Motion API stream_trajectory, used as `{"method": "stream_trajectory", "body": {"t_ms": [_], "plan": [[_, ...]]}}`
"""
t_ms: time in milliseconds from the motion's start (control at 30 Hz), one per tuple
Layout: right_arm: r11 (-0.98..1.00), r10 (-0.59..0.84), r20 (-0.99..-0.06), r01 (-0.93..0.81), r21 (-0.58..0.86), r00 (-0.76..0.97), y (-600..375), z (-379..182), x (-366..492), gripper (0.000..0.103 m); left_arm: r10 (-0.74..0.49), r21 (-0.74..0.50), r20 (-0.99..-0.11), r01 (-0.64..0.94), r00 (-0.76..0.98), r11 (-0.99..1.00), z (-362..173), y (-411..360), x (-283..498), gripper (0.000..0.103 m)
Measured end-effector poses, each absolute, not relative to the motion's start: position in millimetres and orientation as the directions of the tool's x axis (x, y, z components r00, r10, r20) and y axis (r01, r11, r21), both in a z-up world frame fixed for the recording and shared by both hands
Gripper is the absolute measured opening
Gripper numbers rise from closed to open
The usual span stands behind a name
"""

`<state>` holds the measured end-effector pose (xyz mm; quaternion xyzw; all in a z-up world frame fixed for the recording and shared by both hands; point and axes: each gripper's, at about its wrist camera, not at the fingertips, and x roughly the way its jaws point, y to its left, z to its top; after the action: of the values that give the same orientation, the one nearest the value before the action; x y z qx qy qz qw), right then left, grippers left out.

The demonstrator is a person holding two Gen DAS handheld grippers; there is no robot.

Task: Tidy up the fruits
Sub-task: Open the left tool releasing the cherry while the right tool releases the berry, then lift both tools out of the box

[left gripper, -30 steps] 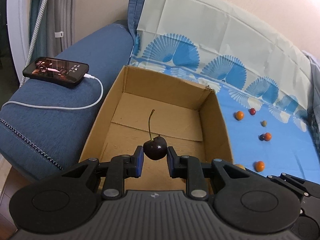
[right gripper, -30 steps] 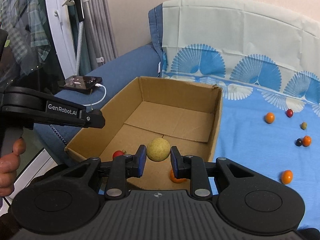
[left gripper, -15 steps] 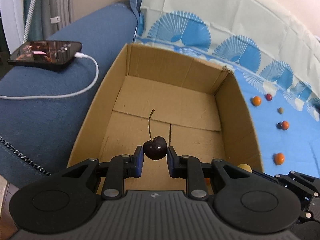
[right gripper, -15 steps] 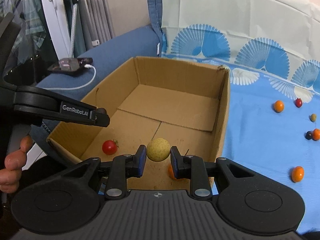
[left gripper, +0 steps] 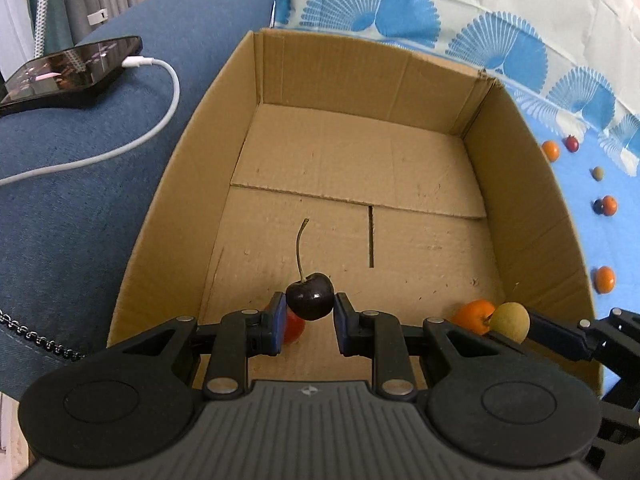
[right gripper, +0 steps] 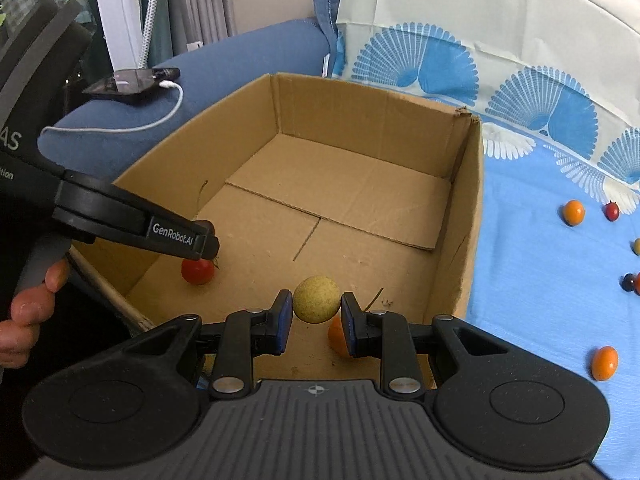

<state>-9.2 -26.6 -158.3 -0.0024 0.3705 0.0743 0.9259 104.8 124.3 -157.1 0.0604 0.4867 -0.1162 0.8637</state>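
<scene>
cardboard box [left gripper: 520, 184] lay open on the bed | left gripper [left gripper: 309, 312] angled steeply down into it, jaws clamped on dark cherry [left gripper: 310, 295] | right gripper [right gripper: 316, 312] tilted down beside, jaws clamped on yellow-green fruit [right gripper: 317, 299]

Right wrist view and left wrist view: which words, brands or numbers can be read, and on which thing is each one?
"GenRobot.AI": white print on the side of the left gripper's finger.
"AS": end of a cut-off word on the left gripper's body, at the picture's left edge.
"tion": end of a cut-off word just below it.
Phone screen: too blurred to read.
Cardboard box: no print visible.
</scene>
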Motion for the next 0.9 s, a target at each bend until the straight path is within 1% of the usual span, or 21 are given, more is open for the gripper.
{"method": "stream_trajectory", "body": {"t_ms": [33,67,100,133,167,200,233,267,333,467,633,800,900], "plan": [[0.988,0.139,-0.690,-0.143,0.052,0.710,-26,-159,-8,0.028,-0.138,-0.005,-0.858,0.262,0.494,0.965,-159,124,106,0.029],[0.987,0.149,-0.695,-0.150,0.060,0.703,-27,-160,-7,0.028,-0.143,-0.008,-0.862,0.269,0.487,0.963,-159,123,107,0.041],[0.986,0.155,-0.694,-0.151,0.067,0.703,-28,-160,-6,0.029,-0.150,-0.014,-0.863,0.274,0.482,0.962,-158,123,107,0.064],[0.986,0.155,-0.692,-0.150,0.068,0.705,-28,-158,-6,0.040,-0.150,-0.015,-0.859,0.268,0.489,0.963,-156,124,106,0.077],[0.986,0.155,-0.689,-0.154,0.064,0.708,-28,-155,-7,0.056,-0.147,-0.014,-0.846,0.254,0.513,0.967,-151,125,103,0.096],[0.986,0.155,-0.683,-0.158,0.058,0.714,-28,-152,-9,0.063,-0.149,-0.013,-0.826,0.245,0.544,0.970,-144,126,100,0.103],[0.985,0.154,-0.675,-0.163,0.050,0.722,-28,-148,-11,0.074,-0.155,-0.014,-0.805,0.243,0.573,0.970,-138,127,95,0.103],[0.985,0.152,-0.667,-0.168,0.041,0.729,-27,-143,-15,0.082,-0.163,-0.009,-0.790,0.255,0.591,0.967,-132,127,90,0.103],[0.985,0.152,-0.670,-0.169,0.040,0.727,-28,-134,-21,0.092,-0.171,0.014,-0.776,0.287,0.608,0.958,-120,124,81,0.103],[0.986,0.163,-0.673,-0.143,0.086,0.721,-33,-118,-41,0.097,-0.149,0.059,-0.757,0.294,0.637,0.954,-102,126,56,0.103],[0.990,0.142,-0.658,-0.104,0.097,0.740,-37,-101,-79,0.099,-0.126,0.054,-0.770,0.261,0.625,0.964,-86,134,18,0.103],[0.995,0.096,-0.617,-0.059,0.080,0.781,-36,-86,-120,0.100,-0.108,0.071,-0.751,0.242,0.652,0.968,-71,144,-20,0.103],[0.997,0.064,-0.566,-0.025,0.077,0.822,-38,-75,-142,0.100,-0.093,0.097,-0.737,0.241,0.670,0.966,-66,143,-41,0.103]]}}
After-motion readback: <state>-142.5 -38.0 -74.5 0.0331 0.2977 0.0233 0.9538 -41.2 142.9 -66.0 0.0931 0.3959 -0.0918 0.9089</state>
